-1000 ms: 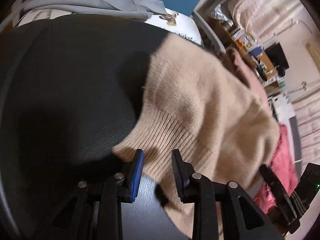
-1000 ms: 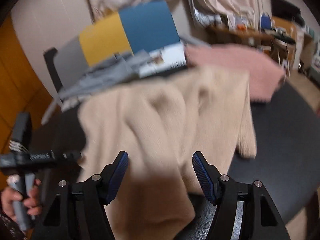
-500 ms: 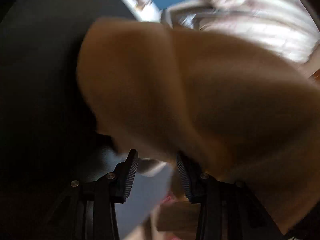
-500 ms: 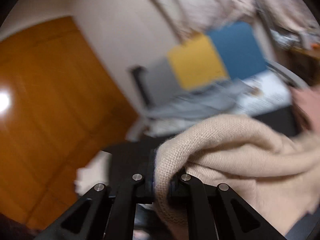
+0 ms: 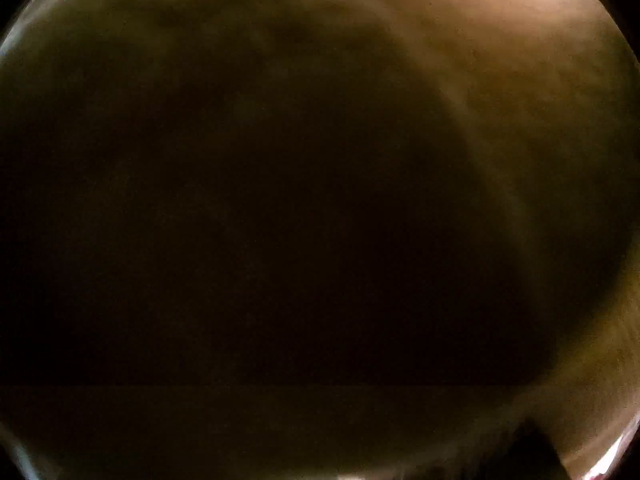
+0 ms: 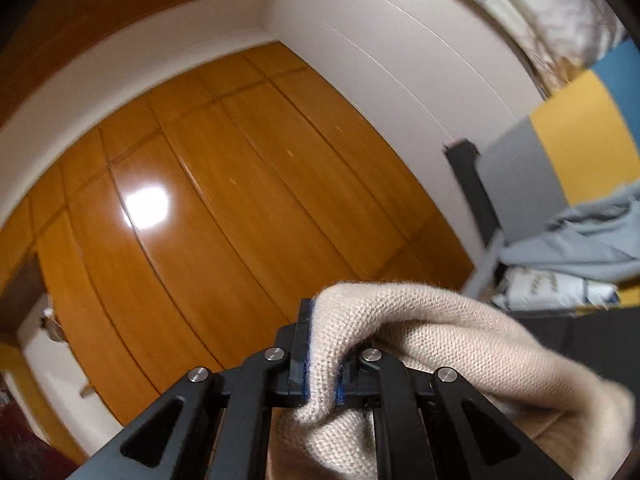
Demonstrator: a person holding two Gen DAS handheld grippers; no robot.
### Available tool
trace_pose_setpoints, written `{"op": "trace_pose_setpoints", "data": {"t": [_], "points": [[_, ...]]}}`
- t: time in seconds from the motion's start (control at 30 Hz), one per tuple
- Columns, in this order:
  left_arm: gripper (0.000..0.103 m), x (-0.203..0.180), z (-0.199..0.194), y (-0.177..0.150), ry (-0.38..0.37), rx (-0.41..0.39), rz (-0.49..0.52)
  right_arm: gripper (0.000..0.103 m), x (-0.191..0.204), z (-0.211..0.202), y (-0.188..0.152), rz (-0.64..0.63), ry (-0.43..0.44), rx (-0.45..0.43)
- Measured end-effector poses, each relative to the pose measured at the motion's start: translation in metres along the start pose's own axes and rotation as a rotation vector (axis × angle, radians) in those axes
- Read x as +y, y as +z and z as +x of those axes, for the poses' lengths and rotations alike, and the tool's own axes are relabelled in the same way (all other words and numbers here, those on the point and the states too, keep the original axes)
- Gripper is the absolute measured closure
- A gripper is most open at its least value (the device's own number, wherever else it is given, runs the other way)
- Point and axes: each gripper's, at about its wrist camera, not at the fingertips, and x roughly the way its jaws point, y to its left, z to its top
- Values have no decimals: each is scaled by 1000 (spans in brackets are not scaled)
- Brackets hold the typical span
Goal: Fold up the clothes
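A beige knit sweater (image 6: 420, 340) hangs lifted from my right gripper (image 6: 324, 352), which is shut on a bunched fold of it and points level toward the wardrobe. The cloth wraps over the right finger and trails off to the lower right. In the left wrist view the same beige sweater (image 5: 500, 80) lies right over the lens and fills the frame with dark, blurred fabric. My left gripper is hidden behind it; its jaws are opening, and I cannot tell whether cloth is between them.
Glossy orange wooden wardrobe doors (image 6: 240, 220) and a white wall (image 6: 380, 80) stand ahead. At right, a grey, yellow and blue panel (image 6: 560, 152) rises behind a grey garment (image 6: 580, 240) and a white printed one (image 6: 552, 288). The black tabletop (image 6: 580, 340) shows below them.
My right gripper closed on the sweater's edge and rose with it, swinging up toward the wardrobe. The left gripper also rose, and the sweater swept over its camera until it covered the view.
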Motion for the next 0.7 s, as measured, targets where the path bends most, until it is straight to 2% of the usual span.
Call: {"op": "trace_pose_setpoints", "data": {"t": [0.1,0.2,0.27,0.33,0.37,0.43,0.5,0.6,0.67,0.7], "points": [[60,-42,-8,23,-3,-14,131,94,17,-10,30,-27,40,-64],[60,-72,-4,41,-1,-31,223,94,20,-25,50,-74,18,-139],[60,-69,12,42,28,7,217,94,13,-35,58,-73,-28,-196],[60,-48,31,35,58,57,173,94,-3,-44,55,-43,-107,-227],[60,-26,39,26,94,73,122,94,-11,-48,50,-28,-164,-229],[60,23,53,7,180,100,6,94,-39,-50,29,-14,-370,-187],[60,73,61,-16,275,117,-116,93,-74,-52,-1,4,-577,-99],[60,141,53,-68,416,137,-256,91,-129,-64,-54,83,-779,32],[60,182,15,-82,507,158,-282,91,-166,-74,-94,131,-913,138],[60,195,9,-88,557,171,-284,89,-184,-78,-114,152,-970,188]]}}
